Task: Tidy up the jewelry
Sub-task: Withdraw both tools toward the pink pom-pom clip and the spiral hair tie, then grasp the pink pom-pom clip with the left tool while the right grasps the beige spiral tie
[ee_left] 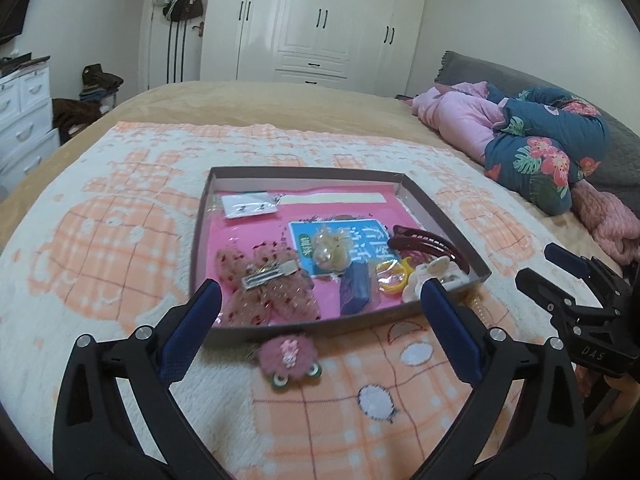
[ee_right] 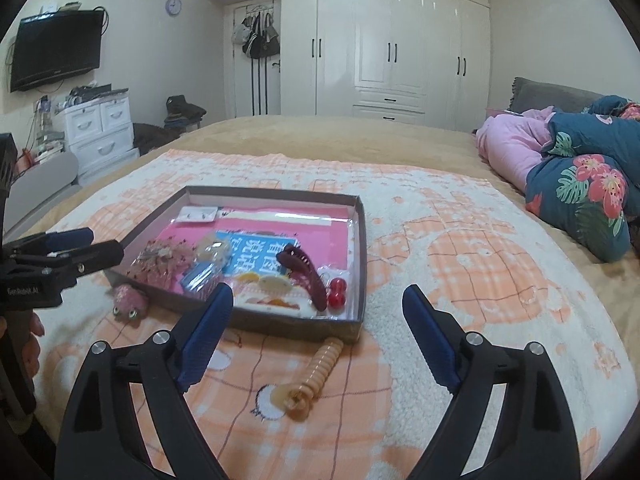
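Jewelry box lies on the bed, full of hair clips. Both grippers – left gripper, right gripper – are spread wide and empty.

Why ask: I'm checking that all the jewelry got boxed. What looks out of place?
Two pieces lie on the blanket outside the shallow cardboard box: a fuzzy pink hair clip and a beige spiral hair tie.

Soft, even indoor light — glare on the glossy wardrobe; fisheye bends edges, corners dark.
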A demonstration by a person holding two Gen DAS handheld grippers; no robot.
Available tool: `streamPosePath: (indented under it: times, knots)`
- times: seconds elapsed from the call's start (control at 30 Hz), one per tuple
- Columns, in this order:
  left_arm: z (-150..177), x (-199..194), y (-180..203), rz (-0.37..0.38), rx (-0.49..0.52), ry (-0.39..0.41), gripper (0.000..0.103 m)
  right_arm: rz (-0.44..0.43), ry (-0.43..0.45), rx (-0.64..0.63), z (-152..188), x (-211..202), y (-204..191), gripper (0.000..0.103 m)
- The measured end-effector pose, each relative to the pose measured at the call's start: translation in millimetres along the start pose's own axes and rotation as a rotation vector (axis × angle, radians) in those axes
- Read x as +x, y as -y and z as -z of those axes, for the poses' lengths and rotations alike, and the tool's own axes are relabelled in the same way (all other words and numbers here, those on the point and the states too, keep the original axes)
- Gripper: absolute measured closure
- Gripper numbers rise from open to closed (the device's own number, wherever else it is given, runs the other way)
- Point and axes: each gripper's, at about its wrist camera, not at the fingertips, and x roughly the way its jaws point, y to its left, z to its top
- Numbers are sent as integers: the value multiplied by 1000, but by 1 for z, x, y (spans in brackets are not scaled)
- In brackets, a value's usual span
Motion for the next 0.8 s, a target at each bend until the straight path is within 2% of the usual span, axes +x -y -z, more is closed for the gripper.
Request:
streamPosePath:
  times: [0.4,0.8]
  knots:
    - [24,-7,-15,-24,-32,-43,12,-21,-74,-33,20,11,-17,18]
    - [42,11,-27,-24,-77,-122,12,-34,-199,95,33,40,0,18]
